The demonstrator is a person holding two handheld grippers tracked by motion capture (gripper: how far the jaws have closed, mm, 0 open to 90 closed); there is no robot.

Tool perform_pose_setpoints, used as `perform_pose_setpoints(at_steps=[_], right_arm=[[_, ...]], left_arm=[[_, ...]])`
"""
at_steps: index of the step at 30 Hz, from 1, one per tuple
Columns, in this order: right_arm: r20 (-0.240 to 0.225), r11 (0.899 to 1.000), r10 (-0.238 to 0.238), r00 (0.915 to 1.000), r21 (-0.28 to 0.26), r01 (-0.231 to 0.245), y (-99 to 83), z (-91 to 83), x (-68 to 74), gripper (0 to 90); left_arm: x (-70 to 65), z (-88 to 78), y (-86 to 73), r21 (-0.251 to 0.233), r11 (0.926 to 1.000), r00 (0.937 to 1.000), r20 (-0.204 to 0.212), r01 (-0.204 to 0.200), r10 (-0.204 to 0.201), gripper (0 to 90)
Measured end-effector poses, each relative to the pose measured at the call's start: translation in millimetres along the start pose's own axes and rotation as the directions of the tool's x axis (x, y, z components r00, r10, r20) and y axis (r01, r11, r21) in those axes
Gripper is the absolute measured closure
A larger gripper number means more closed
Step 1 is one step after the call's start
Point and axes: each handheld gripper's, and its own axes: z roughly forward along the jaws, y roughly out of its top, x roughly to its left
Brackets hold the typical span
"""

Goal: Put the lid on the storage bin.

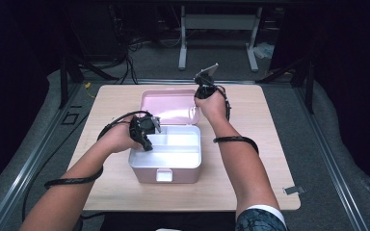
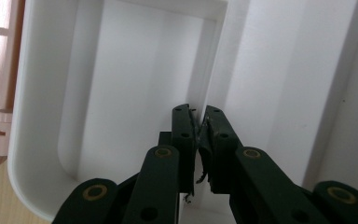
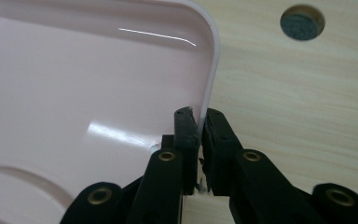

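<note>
Item: pink box (image 1: 166,168) at mid-table (image 1: 250,183), white tray (image 1: 173,149) inside; my left gripper (image 1: 144,137) pinches a tray divider wall (image 2: 204,98). My right gripper (image 1: 203,91) clamps the rim of the open lid (image 3: 74,93) behind the box. Beyond the lid's rim, apparently a round cable hole (image 3: 302,22) in the tabletop.

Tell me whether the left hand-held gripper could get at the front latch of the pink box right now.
Probably not as things stand: the left hand-held gripper is shut on a divider wall of the white tray inside the box. It would have to let go first; the front latch itself sits unobstructed.
</note>
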Motion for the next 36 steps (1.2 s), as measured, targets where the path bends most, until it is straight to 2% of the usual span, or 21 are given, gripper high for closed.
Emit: perform_pose_setpoints(at_steps=[2,5,6,7,8,10,11,13,17,22,24,26,27,28,29,30,31,32,34,35,36], right_arm=[[-0.038,1.0,-0.013,0.9992,-0.027,0.012,0.0,-15.9,0.3,86.1],[-0.054,0.995,-0.039,0.9978,-0.089,0.034,-6.7,-39.0,4.6,87.0],[-0.054,0.992,-0.062,0.9966,-0.116,0.055,-10.7,-47.0,6.9,87.0],[-0.033,0.985,-0.091,0.9953,-0.147,0.085,-15.3,-54.6,10.3,86.9],[-0.008,0.973,-0.134,0.9909,-0.19,0.13,-22.5,-65.6,15.9,87.0],[0.024,0.963,-0.153,0.988,-0.223,0.154,-29.7,-75.3,19.8,87.1],[0.015,0.96,-0.158,0.9872,-0.232,0.158,-32.6,-78.9,20.1,87.2],[-0.01,0.957,-0.173,0.9848,-0.236,0.166,-35.2,-81.9,18.9,87.1],[-0.008,0.957,-0.164,0.9864,-0.242,0.157,-36.6,-82.9,18.8,87.1],[-0.022,0.958,-0.165,0.986,-0.242,0.155,-37.0,-83.5,17.4,87.1],[-0.019,0.958,-0.165,0.9862,-0.243,0.155,-37.1,-83.7,17.9,87.1],[-0.021,0.957,-0.169,0.9855,-0.244,0.159,-37.3,-84.1,17.7,87.1],[-0.022,0.957,-0.17,0.9851,-0.243,0.16,-37.3,-84.3,17.8,87.1],[-0.022,0.957,-0.171,0.985,-0.243,0.161,-37.4,-84.6,18.1,87.1],[-0.019,0.956,-0.173,0.9848,-0.242,0.163,-37.6,-84.9,18.5,87.0],[-0.015,0.957,-0.172,0.985,-0.242,0.163,-37.8,-85.0,19.0,87.0],[-0.01,0.956,-0.172,0.9851,-0.243,0.164,-37.9,-85.1,19.1,87.0],[-0.012,0.956,-0.169,0.9855,-0.245,0.161,-38.2,-85.1,19.1,87.0],[-0.007,0.954,-0.172,0.985,-0.252,0.165,-38.9,-85.2,19.1,87.0],[-0.007,0.952,-0.174,0.9847,-0.255,0.166,-39.4,-85.2,19.2,87.0],[-0.008,0.952,-0.179,0.9838,-0.255,0.171,-39.7,-85.5,18.7,87.0]], left_arm=[[0.2,-0.1,-0.6,-0.002,1.0,1.0,-0.003,0.0,0.0,83.9],[-0.2,-0.2,-1.2,-0.005,1.0,1.0,-0.008,0.002,-0.003,83.9],[-0.2,-0.2,-1.5,-0.007,1.0,1.0,-0.008,0.005,-0.005,83.9],[0.3,-0.3,-1.7,-0.01,0.9999,0.9999,-0.006,0.009,-0.009,83.9],[0.4,-0.3,-1.8,-0.011,0.9999,0.9999,-0.006,0.011,-0.011,83.9],[0.2,-0.2,-3.1,-0.025,0.9994,0.9997,-0.008,0.025,-0.025,83.9],[0.2,-0.3,-3.9,-0.029,0.9993,0.9997,-0.006,0.025,-0.025,83.9],[0.8,-0.5,-4.9,-0.036,0.9989,0.9996,-0.004,0.029,-0.03,83.8],[2.3,-1.2,-6.3,-0.045,0.998,0.999,0.004,0.044,-0.044,82.9],[6.7,-15.1,-13.1,-0.135,0.9861,0.995,0.04,0.097,-0.092,80.1],[9.8,-28.0,-19.0,-0.18,0.9774,0.9937,0.011,0.111,-0.111,80.5],[15.1,-43.2,-28.7,-0.233,0.9595,0.9865,-0.004,0.158,-0.164,78.6],[18.6,-50.7,-34.1,-0.266,0.9476,0.982,-0.017,0.177,-0.188,77.5],[22.5,-57.6,-39.5,-0.296,0.9321,0.9733,-0.031,0.208,-0.227,75.7],[27.4,-63.8,-44.6,-0.317,0.9193,0.9639,-0.049,0.233,-0.262,74.8],[32.4,-69.1,-49.2,-0.343,0.9009,0.951,-0.059,0.266,-0.303,72.6],[38.5,-73.9,-53.9,-0.375,0.8745,0.9335,-0.058,0.308,-0.354,71.1],[42.0,-76.4,-55.7,-0.379,0.8637,0.9246,-0.051,0.332,-0.378,69.0],[50.4,-83.1,-59.7,-0.409,0.8386,0.9058,-0.063,0.359,-0.419,67.0],[54.5,-86.4,-61.1,-0.418,0.8304,0.8978,-0.072,0.369,-0.435,65.0],[58.2,-89.6,-62.3,-0.435,0.8165,0.8859,-0.083,0.38,-0.456,63.8]])
